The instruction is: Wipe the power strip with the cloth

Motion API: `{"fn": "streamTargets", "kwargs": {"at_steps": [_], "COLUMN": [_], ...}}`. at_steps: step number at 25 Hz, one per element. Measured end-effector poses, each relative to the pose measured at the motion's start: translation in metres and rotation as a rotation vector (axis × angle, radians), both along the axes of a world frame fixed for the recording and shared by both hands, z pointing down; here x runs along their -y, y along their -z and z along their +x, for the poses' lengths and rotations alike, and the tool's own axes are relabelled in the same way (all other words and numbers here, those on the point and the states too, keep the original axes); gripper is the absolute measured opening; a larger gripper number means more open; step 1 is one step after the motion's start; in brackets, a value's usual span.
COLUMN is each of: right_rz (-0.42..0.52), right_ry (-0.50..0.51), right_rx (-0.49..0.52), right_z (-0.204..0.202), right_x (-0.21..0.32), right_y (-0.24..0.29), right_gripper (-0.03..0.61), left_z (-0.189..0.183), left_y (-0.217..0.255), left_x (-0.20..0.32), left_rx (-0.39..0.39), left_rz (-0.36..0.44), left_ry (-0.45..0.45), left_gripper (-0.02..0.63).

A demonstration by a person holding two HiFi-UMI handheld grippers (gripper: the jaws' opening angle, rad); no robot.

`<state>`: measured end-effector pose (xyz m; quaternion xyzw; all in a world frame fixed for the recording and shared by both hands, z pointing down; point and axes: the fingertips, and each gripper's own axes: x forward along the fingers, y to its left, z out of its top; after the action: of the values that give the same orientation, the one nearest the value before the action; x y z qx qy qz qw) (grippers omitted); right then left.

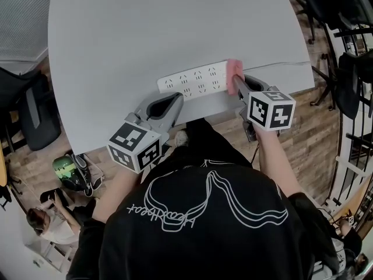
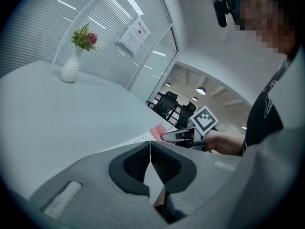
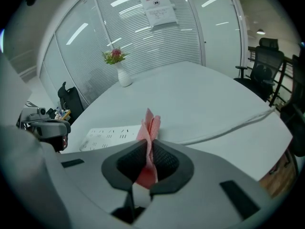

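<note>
A white power strip (image 1: 195, 80) lies flat near the table's near edge, and its white cable (image 1: 280, 65) runs off to the right. My right gripper (image 1: 236, 86) is shut on a folded pink cloth (image 1: 235, 70) at the strip's right end. In the right gripper view the cloth (image 3: 148, 128) sticks up between the jaws, with the strip (image 3: 107, 137) just left of it. My left gripper (image 1: 173, 100) is shut with nothing in it. It hangs at the table edge, just in front of the strip's middle. In the left gripper view the cloth (image 2: 157, 130) shows beyond the left gripper (image 2: 150, 144).
The pale grey table (image 1: 145, 34) stretches far beyond the strip. A white vase with flowers (image 3: 123, 75) stands at its far side. Office chairs (image 1: 344, 51) stand to the right. A black chair (image 1: 32, 118) and a bag (image 1: 70, 174) sit on the wooden floor at the left.
</note>
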<state>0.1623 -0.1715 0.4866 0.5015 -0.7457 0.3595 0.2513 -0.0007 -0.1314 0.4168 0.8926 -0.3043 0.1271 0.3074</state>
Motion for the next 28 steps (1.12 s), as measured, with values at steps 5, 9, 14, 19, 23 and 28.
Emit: {"fn": "streamTargets", "kwargs": {"at_steps": [5, 9, 14, 19, 23, 28], "right_rz": [0.078, 0.218, 0.389, 0.492, 0.559, 0.579], "right_ry": [0.01, 0.038, 0.05, 0.096, 0.201, 0.316], "right_rx": [-0.014, 0.014, 0.062, 0.175, 0.312, 0.376], "right_z": [-0.002, -0.008, -0.023, -0.039, -0.067, -0.083], "right_x": [-0.003, -0.009, -0.028, -0.065, -0.104, -0.146], "right_y": [0.005, 0.028, 0.078, 0.137, 0.188, 0.222], "right_gripper": [0.039, 0.038, 0.037, 0.037, 0.037, 0.037], "left_z": [-0.008, -0.015, -0.028, -0.031, -0.032, -0.031], "left_y": [0.006, 0.019, 0.038, 0.074, 0.117, 0.159], "left_x": [-0.01, -0.021, -0.042, -0.067, -0.096, -0.133], "left_rx": [0.005, 0.006, -0.017, -0.061, -0.11, -0.154], "left_rz": [0.007, 0.036, 0.084, 0.133, 0.197, 0.256], "left_ry": [0.016, 0.02, 0.035, 0.063, 0.076, 0.118], "left_gripper": [0.014, 0.014, 0.014, 0.014, 0.014, 0.014]}}
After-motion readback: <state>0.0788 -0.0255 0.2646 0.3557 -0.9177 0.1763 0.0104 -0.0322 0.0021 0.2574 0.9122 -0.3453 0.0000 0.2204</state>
